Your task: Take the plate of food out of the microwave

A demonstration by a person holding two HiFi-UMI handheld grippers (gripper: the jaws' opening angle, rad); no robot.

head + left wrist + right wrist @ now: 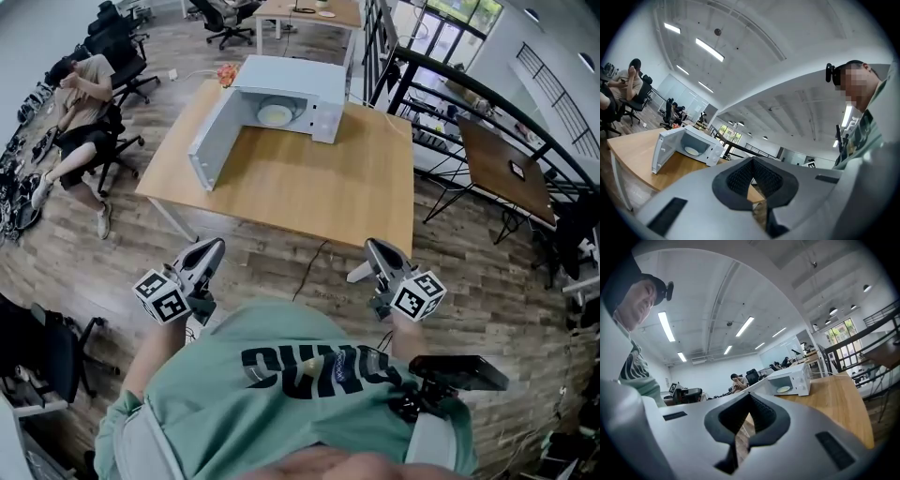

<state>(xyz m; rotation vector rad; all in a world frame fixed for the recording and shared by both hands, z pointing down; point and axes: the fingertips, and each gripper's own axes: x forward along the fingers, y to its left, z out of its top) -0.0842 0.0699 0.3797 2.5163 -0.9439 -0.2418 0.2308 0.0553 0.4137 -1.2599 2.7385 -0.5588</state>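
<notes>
**A:** Head view first. Where is the plate (275, 114)?

**B:** Inside the microwave (286, 86), on its floor. The microwave's door (211, 141) is swung wide open to the left. The microwave stands at the far end of the wooden counter (300, 183).

**A:** And the tongs?

**B:** Both are well apart from the microwave, short of the counter's near edge and close in front of the person's body. The left tongs (214, 247) and the right tongs (372, 246) both point toward the microwave. Neither is anywhere near the plate.

**A:** What about the left gripper view?

**B:** The left tongs (753, 161) are closed, pad against pad, with nothing caught between them. The microwave (701, 143) shows far beyond their tips, up and to the left. Its door (662, 151) is open, and the plate (692, 151) is a pale disc inside. A stretch of counter (633, 150) lies in front of it.

**A:** And the right gripper view?

**B:** The right tongs (749, 397) are also closed and empty. The microwave (790, 379) looks small, up and to the right of their tips. A long run of bare counter (834, 404) lies before it. The plate (783, 389) can be seen inside the open front, well away from the tongs.
</notes>
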